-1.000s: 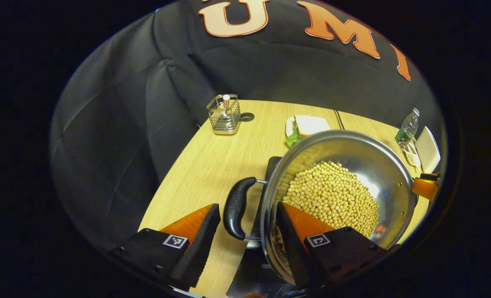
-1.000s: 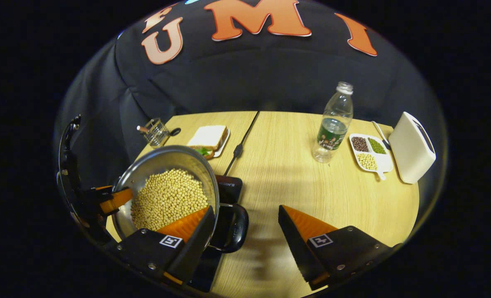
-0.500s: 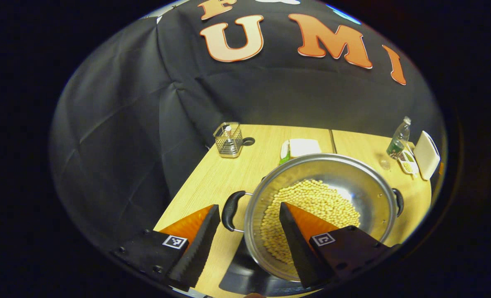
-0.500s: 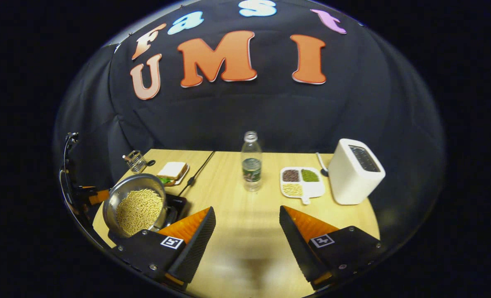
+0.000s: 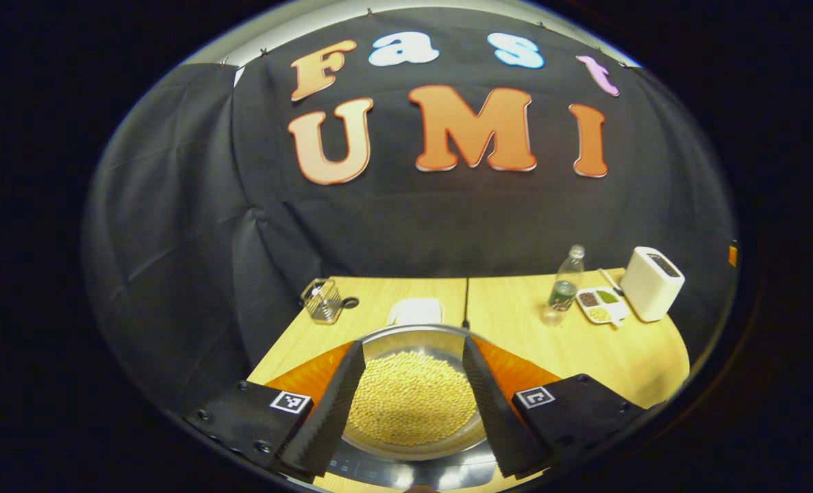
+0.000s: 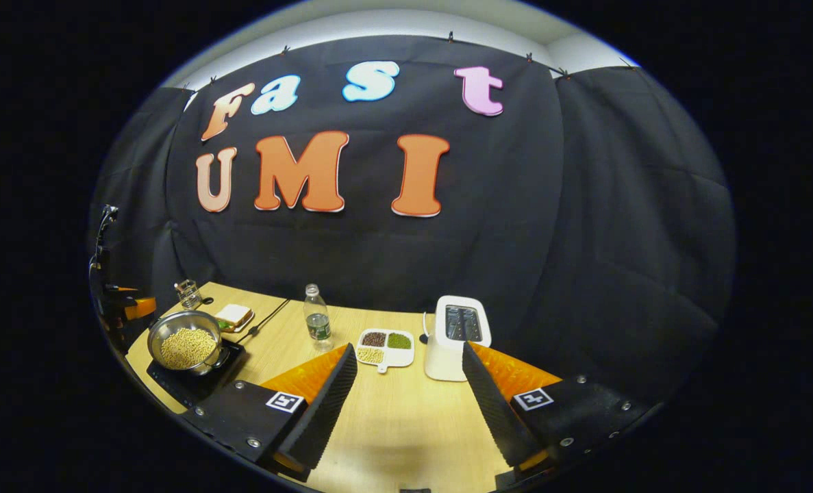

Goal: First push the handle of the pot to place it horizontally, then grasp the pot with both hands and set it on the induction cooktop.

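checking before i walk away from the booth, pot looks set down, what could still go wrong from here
1. The round steel pot of yellow soybeans sits on the flat black induction cooktop near the wooden table's front left edge; a knock could tip it off.
2. The pot is heaped with beans, so any bump may scatter them.
3. The left gripper hangs open close in front of the pot; a careless move could clip its rim.

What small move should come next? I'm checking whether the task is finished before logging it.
Probably just keep both tongs clear and stop: the steel pot of yellow beans already sits on the black induction cooktop, and the right tongs and left tongs are open, holding nothing.
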`<state>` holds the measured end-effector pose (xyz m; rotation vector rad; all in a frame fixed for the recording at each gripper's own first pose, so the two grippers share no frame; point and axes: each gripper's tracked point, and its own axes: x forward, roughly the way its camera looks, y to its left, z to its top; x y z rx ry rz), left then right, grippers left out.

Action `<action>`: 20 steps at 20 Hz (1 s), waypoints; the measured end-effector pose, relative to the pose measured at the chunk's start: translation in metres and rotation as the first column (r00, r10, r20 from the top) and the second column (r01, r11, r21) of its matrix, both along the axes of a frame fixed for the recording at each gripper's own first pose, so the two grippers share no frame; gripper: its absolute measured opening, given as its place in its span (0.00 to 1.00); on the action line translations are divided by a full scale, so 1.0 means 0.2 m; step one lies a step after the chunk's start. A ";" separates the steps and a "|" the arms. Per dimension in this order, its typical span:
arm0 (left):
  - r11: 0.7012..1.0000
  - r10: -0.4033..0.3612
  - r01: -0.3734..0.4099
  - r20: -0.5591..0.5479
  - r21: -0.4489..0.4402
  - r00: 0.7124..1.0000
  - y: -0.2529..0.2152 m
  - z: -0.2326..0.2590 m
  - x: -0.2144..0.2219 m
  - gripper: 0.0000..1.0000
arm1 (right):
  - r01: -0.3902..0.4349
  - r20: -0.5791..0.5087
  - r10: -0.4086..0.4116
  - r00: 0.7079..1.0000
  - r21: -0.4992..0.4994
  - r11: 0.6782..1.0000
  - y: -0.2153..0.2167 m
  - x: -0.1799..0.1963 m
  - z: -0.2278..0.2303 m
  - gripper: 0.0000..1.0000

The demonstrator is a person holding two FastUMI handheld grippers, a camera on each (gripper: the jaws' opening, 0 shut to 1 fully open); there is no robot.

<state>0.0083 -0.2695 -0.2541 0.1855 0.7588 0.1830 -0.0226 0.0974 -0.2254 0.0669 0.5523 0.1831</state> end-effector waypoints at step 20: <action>0.965 -0.166 0.254 0.595 -0.067 0.786 -0.73 1.34 0.25 0.98 | 0.056 0.378 -0.080 0.922 0.074 0.996 -0.44 -0.13 0.91 0.95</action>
